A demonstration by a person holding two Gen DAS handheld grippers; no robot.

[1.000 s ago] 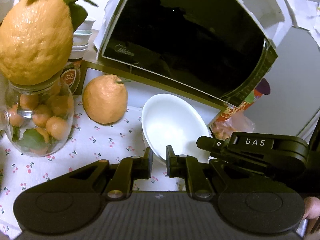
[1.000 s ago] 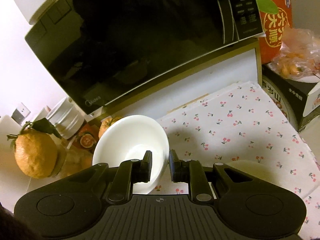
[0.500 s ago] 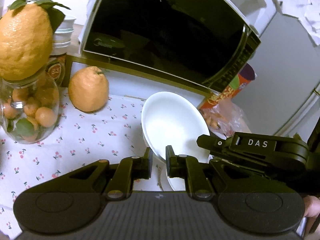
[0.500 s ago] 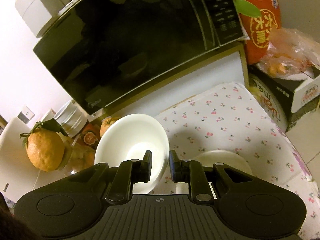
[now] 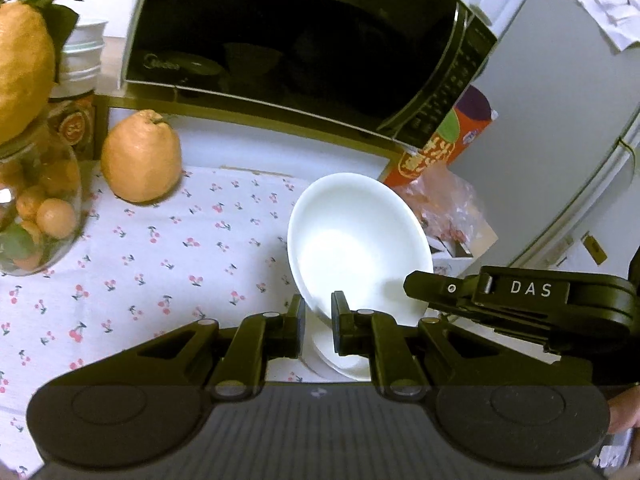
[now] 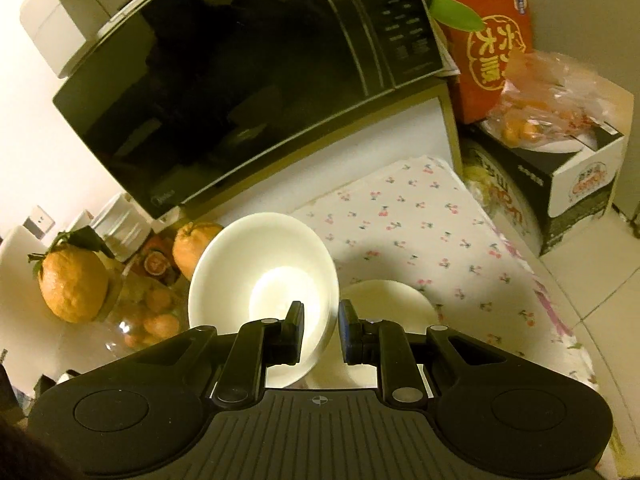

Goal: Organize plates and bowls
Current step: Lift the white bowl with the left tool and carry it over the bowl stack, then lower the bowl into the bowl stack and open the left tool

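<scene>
A white bowl (image 5: 356, 240) hangs tilted above the cherry-print tablecloth (image 5: 160, 264). My left gripper (image 5: 316, 308) is shut on its near rim. My right gripper (image 6: 320, 316) is shut on the bowl's (image 6: 264, 276) opposite rim, one finger inside and one outside; its black body reaches in from the right of the left wrist view. A white plate (image 6: 388, 300) lies flat on the cloth just below and to the right of the bowl, and its edge (image 5: 340, 364) peeks out under my left fingers.
A black microwave (image 5: 300, 40) on a shelf stands behind. At the left are a big orange citrus (image 5: 140, 156) and a glass jar of small oranges (image 5: 36, 208). A red carton (image 6: 492, 40), a fruit bag (image 6: 552, 104) and tiled floor (image 6: 592, 264) lie past the table's right edge.
Both grippers have carried the bowl to the right along the table. The jar and citrus have slid left in view, and the white plate has come into sight under the bowl.
</scene>
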